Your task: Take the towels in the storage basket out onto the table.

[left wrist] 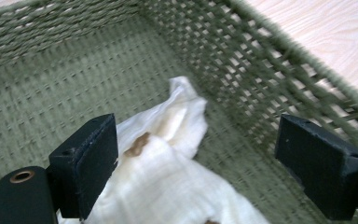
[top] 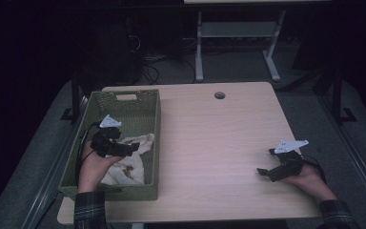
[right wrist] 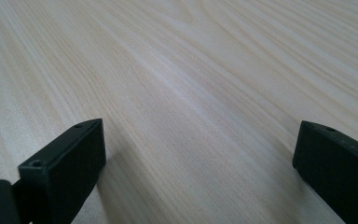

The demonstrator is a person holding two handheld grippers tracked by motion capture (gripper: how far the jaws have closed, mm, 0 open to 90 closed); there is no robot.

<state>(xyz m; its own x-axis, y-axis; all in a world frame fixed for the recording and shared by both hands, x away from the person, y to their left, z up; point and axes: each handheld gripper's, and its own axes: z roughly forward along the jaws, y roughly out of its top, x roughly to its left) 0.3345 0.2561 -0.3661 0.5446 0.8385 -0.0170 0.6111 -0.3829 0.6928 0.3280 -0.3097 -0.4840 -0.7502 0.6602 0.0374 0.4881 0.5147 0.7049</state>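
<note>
A green woven basket (top: 150, 102) stands at the table's left side. Inside it lies a crumpled white cloth (top: 132, 164) with brown stains. My left gripper (top: 132, 146) hovers over the cloth inside the basket, jaws open. In the left gripper view the cloth (left wrist: 168, 163) lies between and below the wide-apart jaws of the left gripper (left wrist: 209, 168), with the basket wall (left wrist: 242, 60) behind. My right gripper (top: 266, 162) rests low over the bare wood at the table's right, open. In the right gripper view the right gripper (right wrist: 198, 172) has nothing between its jaws.
The light wooden table (top: 219, 138) has a round cable hole (top: 219, 95) near its far edge. Behind the table stand a white desk frame (top: 238, 43) and cables on a dark floor. The basket's rim rises around the left gripper.
</note>
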